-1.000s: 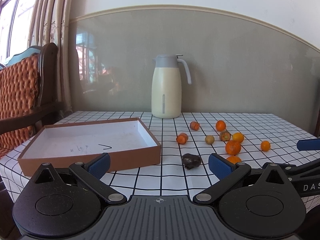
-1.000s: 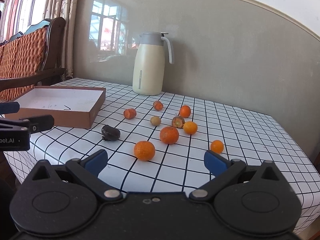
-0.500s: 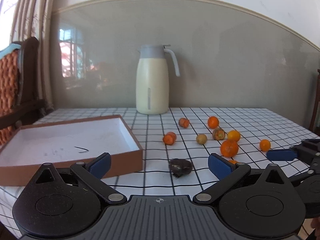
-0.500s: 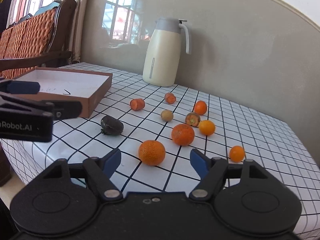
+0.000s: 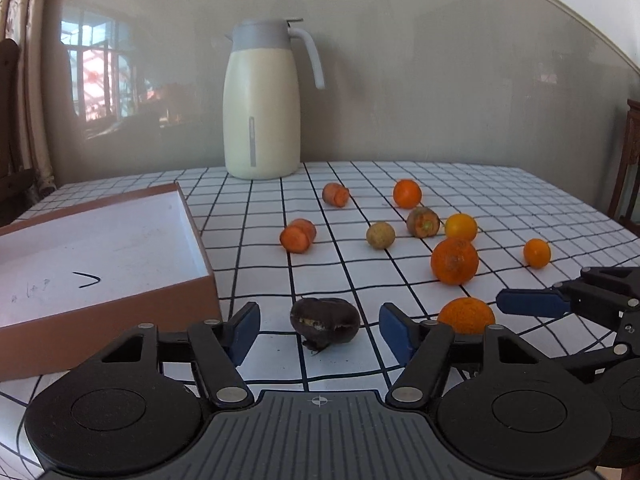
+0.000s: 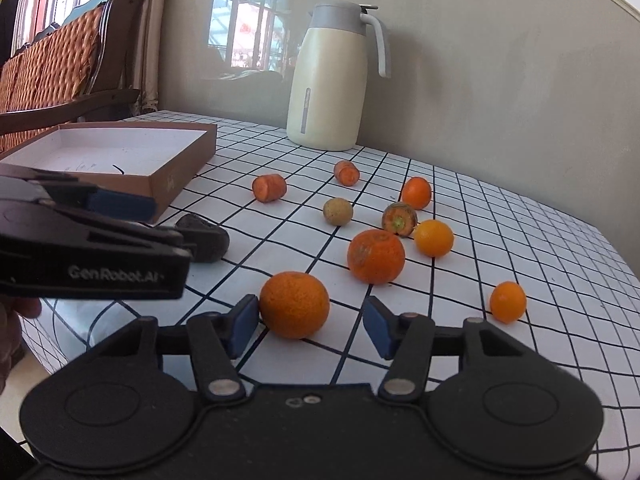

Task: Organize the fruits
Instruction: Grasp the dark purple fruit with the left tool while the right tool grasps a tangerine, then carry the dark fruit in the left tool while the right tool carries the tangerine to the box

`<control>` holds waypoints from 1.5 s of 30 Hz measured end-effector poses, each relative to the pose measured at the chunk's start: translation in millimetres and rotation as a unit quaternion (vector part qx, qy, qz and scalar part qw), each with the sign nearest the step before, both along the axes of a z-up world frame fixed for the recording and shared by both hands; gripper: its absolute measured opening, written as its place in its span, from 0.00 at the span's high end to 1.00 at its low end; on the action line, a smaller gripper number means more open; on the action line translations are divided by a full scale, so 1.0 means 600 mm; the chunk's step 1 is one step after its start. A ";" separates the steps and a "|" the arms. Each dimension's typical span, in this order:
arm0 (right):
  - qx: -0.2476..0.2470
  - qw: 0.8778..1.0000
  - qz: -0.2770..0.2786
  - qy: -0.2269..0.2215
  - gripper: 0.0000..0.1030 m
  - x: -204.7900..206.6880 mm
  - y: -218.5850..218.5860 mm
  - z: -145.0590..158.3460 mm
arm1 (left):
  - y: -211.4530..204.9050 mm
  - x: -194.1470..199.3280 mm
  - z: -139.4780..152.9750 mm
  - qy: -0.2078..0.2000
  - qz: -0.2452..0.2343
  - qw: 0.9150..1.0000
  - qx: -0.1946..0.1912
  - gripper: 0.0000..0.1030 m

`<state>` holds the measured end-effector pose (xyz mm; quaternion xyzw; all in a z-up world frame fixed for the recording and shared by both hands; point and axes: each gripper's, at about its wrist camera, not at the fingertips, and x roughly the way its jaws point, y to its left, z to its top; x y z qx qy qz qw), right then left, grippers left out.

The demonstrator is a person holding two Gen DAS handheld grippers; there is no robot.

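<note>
A dark wrinkled fruit (image 5: 324,322) lies on the checked tablecloth between the blue pads of my left gripper (image 5: 319,332). Its jaws are closing, with a gap left on each side of the fruit. In the right wrist view an orange (image 6: 294,304) sits between the pads of my right gripper (image 6: 311,328). Those jaws are closing too: the left pad is at the peel and the right pad stands clear of it. A shallow brown box (image 5: 120,308) with a white inside lies to the left. More oranges (image 6: 376,256) and carrot pieces (image 6: 270,188) are scattered behind.
A cream thermos jug (image 5: 262,104) stands at the back by the wall. A wooden chair with an orange cushion (image 6: 60,60) is off the table's left side. My left gripper's body (image 6: 100,236) crosses the left of the right wrist view. The table's front edge is close below both grippers.
Both grippers have come forward and down to the table. The left one now has the dark fruit between its pads, the right one the orange. Both pairs of jaws have narrowed.
</note>
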<state>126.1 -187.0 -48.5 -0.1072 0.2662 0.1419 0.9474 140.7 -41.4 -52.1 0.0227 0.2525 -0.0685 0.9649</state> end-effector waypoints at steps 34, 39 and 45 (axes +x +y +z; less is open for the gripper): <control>0.063 0.992 0.075 -0.080 0.73 0.017 0.115 0.092 | 0.169 -0.049 0.080 -0.061 0.110 0.992 -0.002 0.58; 0.065 0.989 0.101 -0.083 0.73 0.027 0.170 0.102 | 0.224 -0.054 0.083 -0.062 0.145 0.988 0.000 0.58; 0.064 0.987 0.122 -0.087 0.73 0.030 0.219 0.107 | 0.270 -0.060 0.079 -0.065 0.168 0.984 0.003 0.58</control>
